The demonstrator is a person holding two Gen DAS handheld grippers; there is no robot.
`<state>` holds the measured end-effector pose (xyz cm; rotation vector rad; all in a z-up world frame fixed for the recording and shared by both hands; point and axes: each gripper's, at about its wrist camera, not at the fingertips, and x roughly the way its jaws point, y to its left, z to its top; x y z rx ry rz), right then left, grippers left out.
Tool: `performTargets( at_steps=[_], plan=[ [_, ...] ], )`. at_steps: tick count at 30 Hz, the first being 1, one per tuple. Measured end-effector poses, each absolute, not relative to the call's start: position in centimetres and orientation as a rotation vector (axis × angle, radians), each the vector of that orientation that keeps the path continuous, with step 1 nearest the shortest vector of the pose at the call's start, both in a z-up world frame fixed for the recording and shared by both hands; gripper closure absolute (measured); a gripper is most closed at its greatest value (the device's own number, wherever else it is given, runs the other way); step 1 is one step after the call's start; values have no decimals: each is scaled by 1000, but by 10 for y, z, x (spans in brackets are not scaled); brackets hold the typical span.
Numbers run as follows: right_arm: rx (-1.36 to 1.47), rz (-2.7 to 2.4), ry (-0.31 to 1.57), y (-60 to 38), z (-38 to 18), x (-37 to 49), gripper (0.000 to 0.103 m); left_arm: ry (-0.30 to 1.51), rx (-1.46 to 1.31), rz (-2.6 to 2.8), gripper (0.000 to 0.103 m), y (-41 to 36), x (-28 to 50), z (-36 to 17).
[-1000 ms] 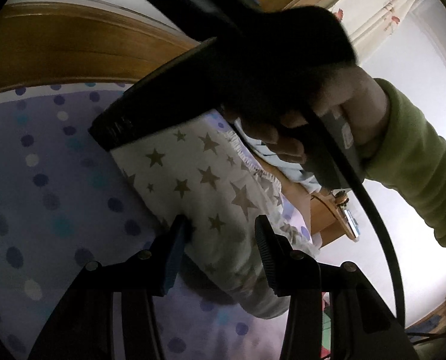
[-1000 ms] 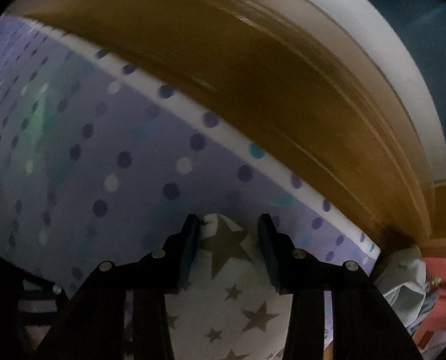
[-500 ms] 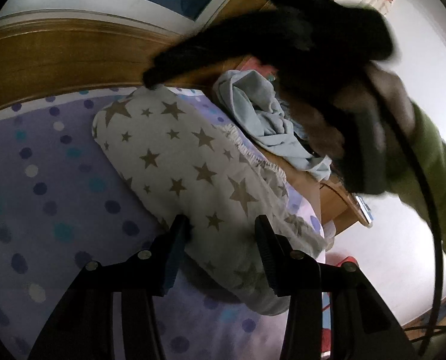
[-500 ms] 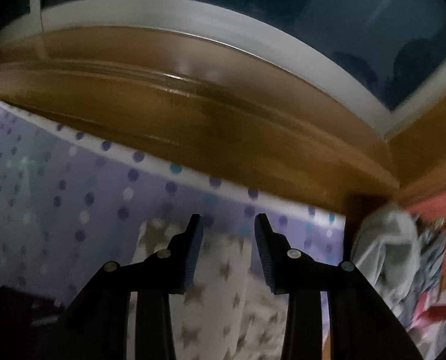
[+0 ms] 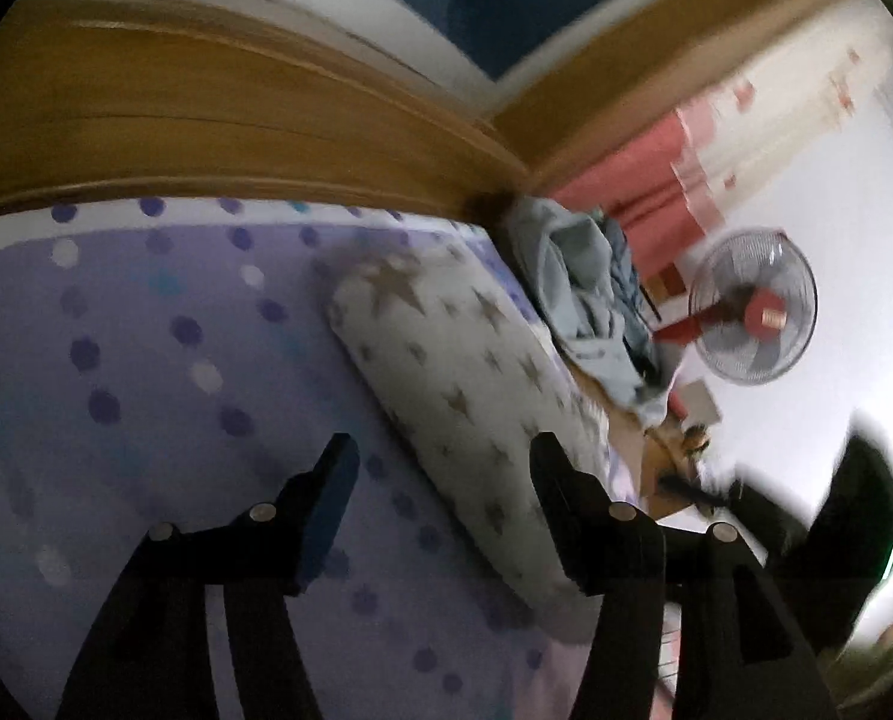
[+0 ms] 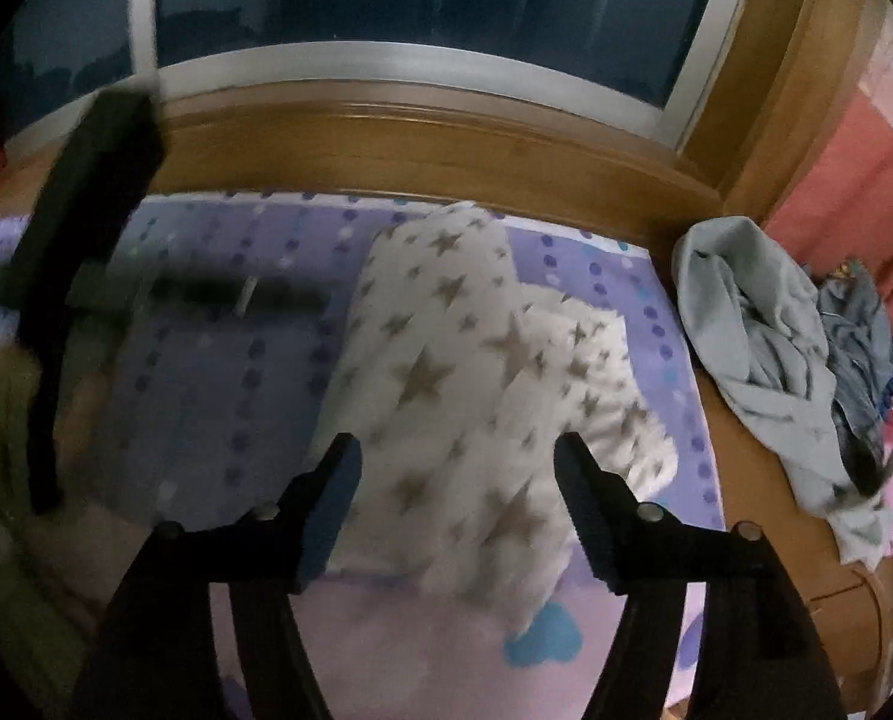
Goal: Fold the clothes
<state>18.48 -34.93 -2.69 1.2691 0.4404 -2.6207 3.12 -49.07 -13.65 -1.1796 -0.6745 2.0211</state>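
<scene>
on the bed, by the wooden frame, the star-print garment lies doubled into a thick, soft, narrow bundle, so i judge its folding done or nearly so. both my left tongs and right tongs gape apart, holding nothing. a crumpled grey-blue pile, possibly more clothes, waits beside the bed.

No readable text, labels or numbers in either view.
</scene>
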Motion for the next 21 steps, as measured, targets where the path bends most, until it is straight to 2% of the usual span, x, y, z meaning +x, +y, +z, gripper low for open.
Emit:
performTargets(
  at_steps=[4,7,11,15,20,21],
  plan=[
    [1283,-2641,299,-353,-42,191,34,-718,-1236,1978,41,-490,4,-139],
    [1267,-2662,284,-359,-54,194,34,-699,-1293,1928,41,-489,-7,-146],
    [1225,-2709,429,-379,-65,196,34,-695,-1327,1922,39,-473,-18,-146],
    [1239,-2755,567,-395,-77,194,34,-679,-1345,1924,23,-460,-21,-142],
    [1315,-2758,664,-405,-93,184,34,-685,-1363,1946,23,-449,-24,-141],
    [1334,-2773,665,-403,-96,181,37,-721,-1369,1951,23,-450,-25,-142]
  ],
)
